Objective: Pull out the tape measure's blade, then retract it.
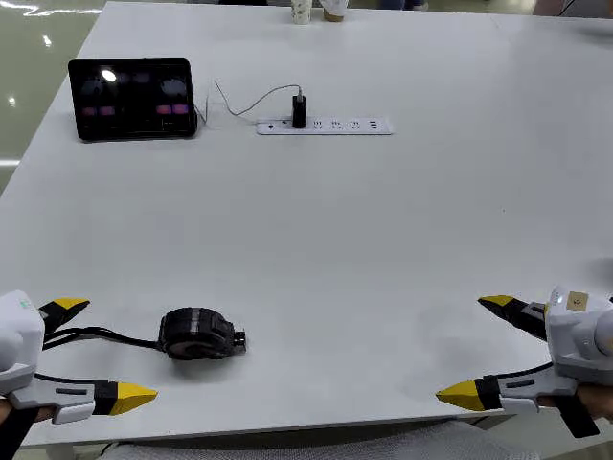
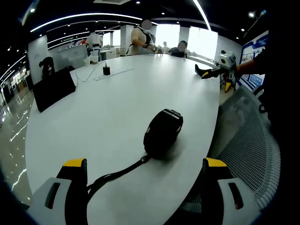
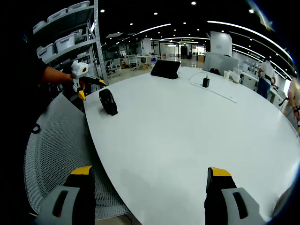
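The black tape measure (image 1: pixel 198 333) rests on the white table (image 1: pixel 364 249) near its front edge. Its long axis runs left to right, with the wrist strap (image 1: pixel 105 335) trailing left and the blade tip (image 1: pixel 240 337) facing right. Your left gripper (image 1: pixel 103 349) is just beside it, jaws apart, with the strap lying between them and the case straight ahead. Your right gripper (image 1: pixel 477 347), jaws also apart and empty, sits well apart on the blade-tip side. Left is nearer to steady the case, and right looks better placed for the pull.
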Demonstrator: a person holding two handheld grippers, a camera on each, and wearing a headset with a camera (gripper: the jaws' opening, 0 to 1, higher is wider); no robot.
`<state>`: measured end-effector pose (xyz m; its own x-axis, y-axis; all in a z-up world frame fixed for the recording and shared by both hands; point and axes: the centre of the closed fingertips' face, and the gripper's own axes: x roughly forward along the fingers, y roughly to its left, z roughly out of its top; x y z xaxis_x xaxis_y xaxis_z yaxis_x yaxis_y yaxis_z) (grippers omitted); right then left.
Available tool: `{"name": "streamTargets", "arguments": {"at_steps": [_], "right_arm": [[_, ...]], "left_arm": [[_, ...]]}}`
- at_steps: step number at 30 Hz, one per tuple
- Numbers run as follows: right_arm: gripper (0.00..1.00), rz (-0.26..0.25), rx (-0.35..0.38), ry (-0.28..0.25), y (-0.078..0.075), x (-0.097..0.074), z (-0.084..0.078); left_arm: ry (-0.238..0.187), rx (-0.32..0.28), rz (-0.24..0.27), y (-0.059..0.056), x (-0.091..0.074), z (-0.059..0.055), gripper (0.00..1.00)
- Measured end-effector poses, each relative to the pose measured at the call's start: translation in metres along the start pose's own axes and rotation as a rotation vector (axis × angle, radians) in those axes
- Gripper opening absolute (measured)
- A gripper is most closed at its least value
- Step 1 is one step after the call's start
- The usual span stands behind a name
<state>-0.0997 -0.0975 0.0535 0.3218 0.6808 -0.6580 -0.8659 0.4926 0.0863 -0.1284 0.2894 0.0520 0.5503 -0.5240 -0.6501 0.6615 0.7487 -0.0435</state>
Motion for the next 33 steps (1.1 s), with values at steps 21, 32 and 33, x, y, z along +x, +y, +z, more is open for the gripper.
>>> {"name": "streamTargets", "arguments": {"at_steps": [21, 32, 33], "right_arm": [[0.99, 0.060, -0.092, 0.009, 0.008, 0.037, 0.016], [0.99, 0.117, -0.168, 0.018, 0.027, 0.058, 0.033], [0.99, 0.120, -0.170, 0.019, 0.027, 0.058, 0.033]], "left_arm": [[0.130, 0.123, -0.132, -0.020, 0.017, 0.005, 0.99], [0.134, 0.243, -0.178, -0.027, 0.027, 0.021, 0.99], [0.135, 0.251, -0.178, -0.027, 0.028, 0.022, 0.99]]}}
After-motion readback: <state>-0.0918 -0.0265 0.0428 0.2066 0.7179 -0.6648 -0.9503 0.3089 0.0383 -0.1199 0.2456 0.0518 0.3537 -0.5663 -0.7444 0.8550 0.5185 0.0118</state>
